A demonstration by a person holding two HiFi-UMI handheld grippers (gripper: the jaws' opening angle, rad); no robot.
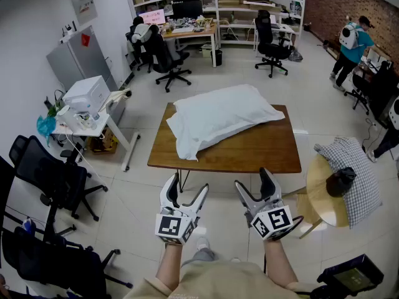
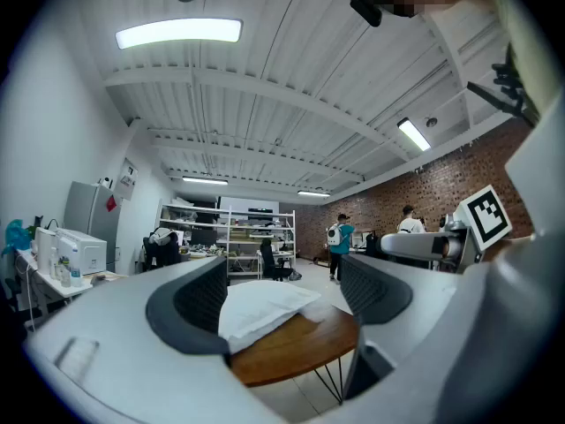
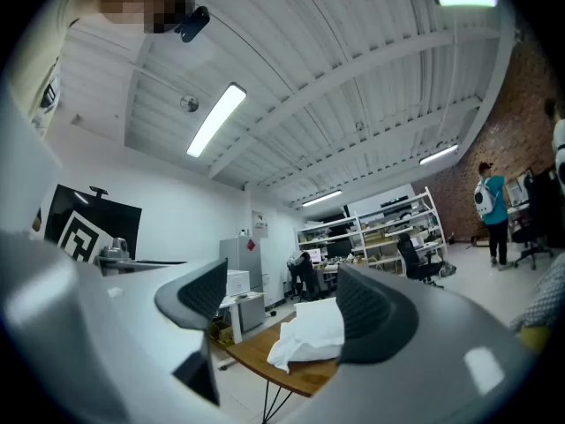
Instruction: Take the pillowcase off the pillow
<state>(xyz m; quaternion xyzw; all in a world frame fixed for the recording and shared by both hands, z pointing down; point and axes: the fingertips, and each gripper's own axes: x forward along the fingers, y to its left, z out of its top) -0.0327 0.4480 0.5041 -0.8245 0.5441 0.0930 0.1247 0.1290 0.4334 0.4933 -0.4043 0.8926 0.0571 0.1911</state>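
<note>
Locating the task's thing: the pillow (image 1: 221,120) lies on the wooden table (image 1: 255,154), over its far-left part, with the pillowcase (image 1: 206,108) on it.
Long axis: runs slantwise in the head view, from the table's near-left side to its far-right corner.
Loose cloth: a slack fold hangs at the near-left end; this is probably the case's open mouth, though no view shows the opening itself.
Key relation: the pillow lies straight ahead of both tools and well apart from them, beyond the table's near edge.
Nearer tool: the left gripper (image 1: 186,189) stands closer to the near-left end, so it is likely the one to reach it first.
Left tool state: jaws spread wide, nothing between the pads.
Right tool state: the right gripper (image 1: 254,180) is likewise released and empty, its jaws apart.
Pose: both tools are held side by side short of the table, pointing forward and tipped a little upward.
Coming move, as judged: a forward reach and a dip of the jaws toward the cloth.
</note>
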